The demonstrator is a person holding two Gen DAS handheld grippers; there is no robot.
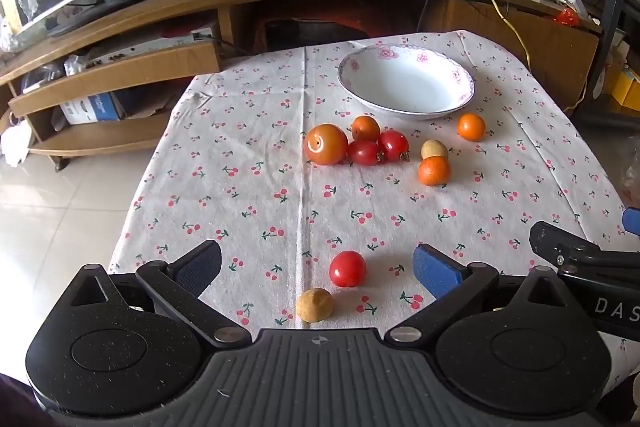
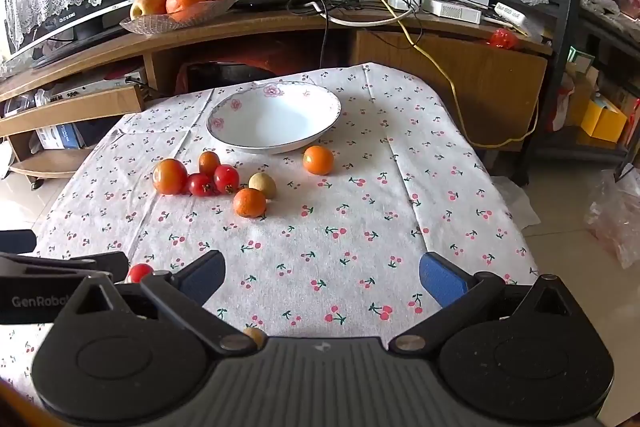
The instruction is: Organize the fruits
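- Both wide and empty: left tongs (image 1: 318, 269), right tongs (image 2: 322, 279).
- Small round red tomato (image 1: 347, 268) between left pads; white flower-rimmed bowl (image 1: 406, 83) far back on worktop.
- Risk: rolling off if nudged.

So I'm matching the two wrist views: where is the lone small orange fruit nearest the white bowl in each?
Left wrist: the small orange fruit lies right of centre, below the white flowered bowl's right rim.
Right wrist: it lies near centre, below the same rim.
Shared landmark: the bowl.
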